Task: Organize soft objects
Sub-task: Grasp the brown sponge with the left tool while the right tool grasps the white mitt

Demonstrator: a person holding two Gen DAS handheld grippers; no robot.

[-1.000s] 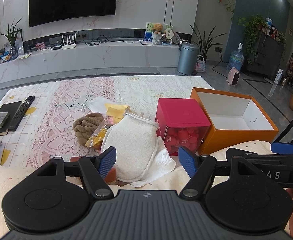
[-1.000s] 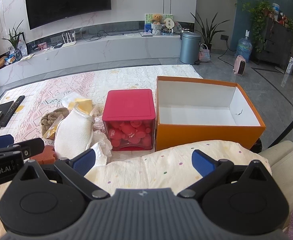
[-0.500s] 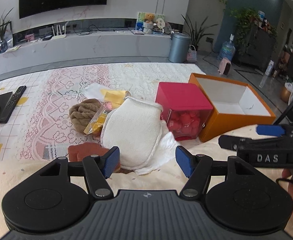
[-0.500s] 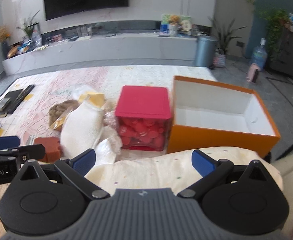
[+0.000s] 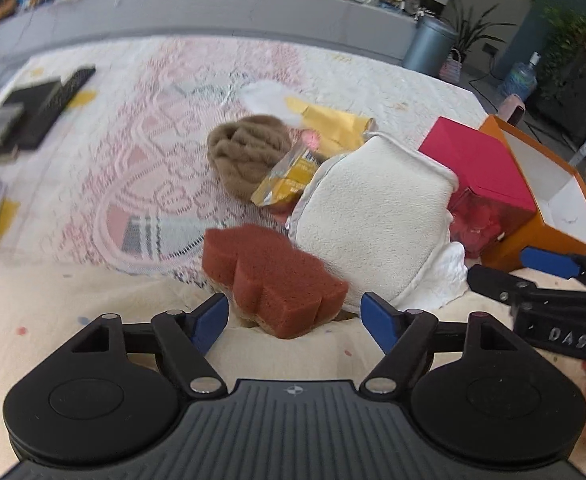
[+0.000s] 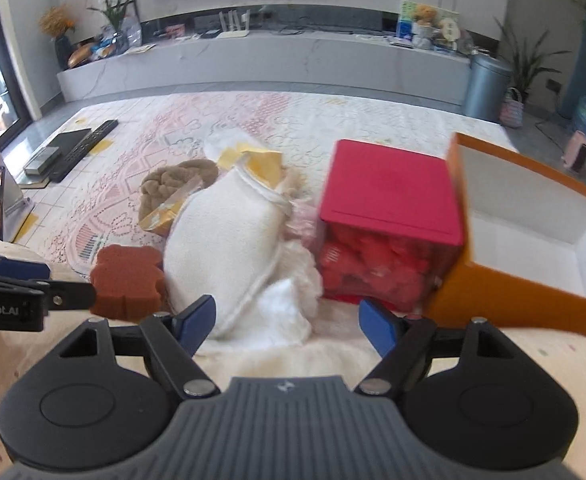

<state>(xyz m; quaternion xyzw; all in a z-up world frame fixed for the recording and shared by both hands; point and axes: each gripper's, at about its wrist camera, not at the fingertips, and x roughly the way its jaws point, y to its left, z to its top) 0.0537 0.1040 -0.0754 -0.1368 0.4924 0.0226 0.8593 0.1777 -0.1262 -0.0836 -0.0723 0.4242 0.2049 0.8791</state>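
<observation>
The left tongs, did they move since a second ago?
Yes. The left tongs came down toward the red-brown sponge, which now lies just ahead of their open tips; earlier it barely peeked out behind them. The tongs have just opened wider.

Open lace cloth (image 5: 141, 168) left of the pile. Pile packed tight: sponge (image 5: 271, 276) touching white mitt (image 5: 373, 220), mitt against red box (image 6: 389, 224), orange box (image 6: 505, 292) blocks right side.

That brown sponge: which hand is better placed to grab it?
Probably the left. The left gripper hangs open right over the sponge; the right gripper faces the white mitt.
</observation>
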